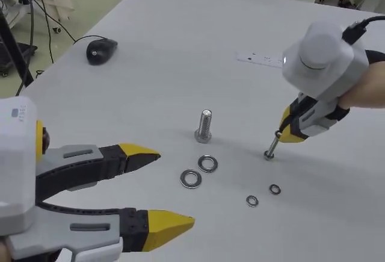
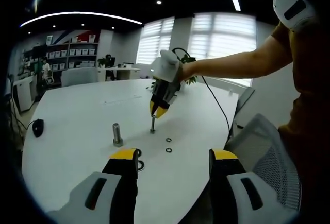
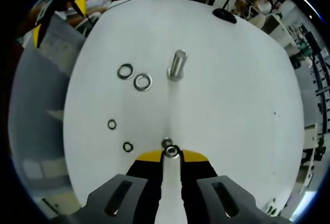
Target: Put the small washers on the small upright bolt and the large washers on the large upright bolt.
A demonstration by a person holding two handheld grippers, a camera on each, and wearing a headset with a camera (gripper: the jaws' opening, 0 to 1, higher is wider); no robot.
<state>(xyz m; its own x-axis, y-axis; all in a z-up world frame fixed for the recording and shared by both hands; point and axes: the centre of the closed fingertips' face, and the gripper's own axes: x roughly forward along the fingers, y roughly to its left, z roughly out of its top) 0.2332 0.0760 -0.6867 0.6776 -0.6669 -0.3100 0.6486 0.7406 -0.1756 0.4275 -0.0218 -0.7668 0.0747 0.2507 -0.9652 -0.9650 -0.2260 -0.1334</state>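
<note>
The large upright bolt stands mid-table, with two large washers lying flat in front of it. To its right stands the small upright bolt, and two small washers lie nearer me. My right gripper is shut on a small washer, held right at the top of the small bolt. My left gripper hovers open at the lower left, short of the large washers, with nothing between its jaws. The left gripper view shows both bolts ahead.
A black mouse lies at the far left of the white table, and a white label strip lies beyond the right gripper. An office chair stands off the table's near edge.
</note>
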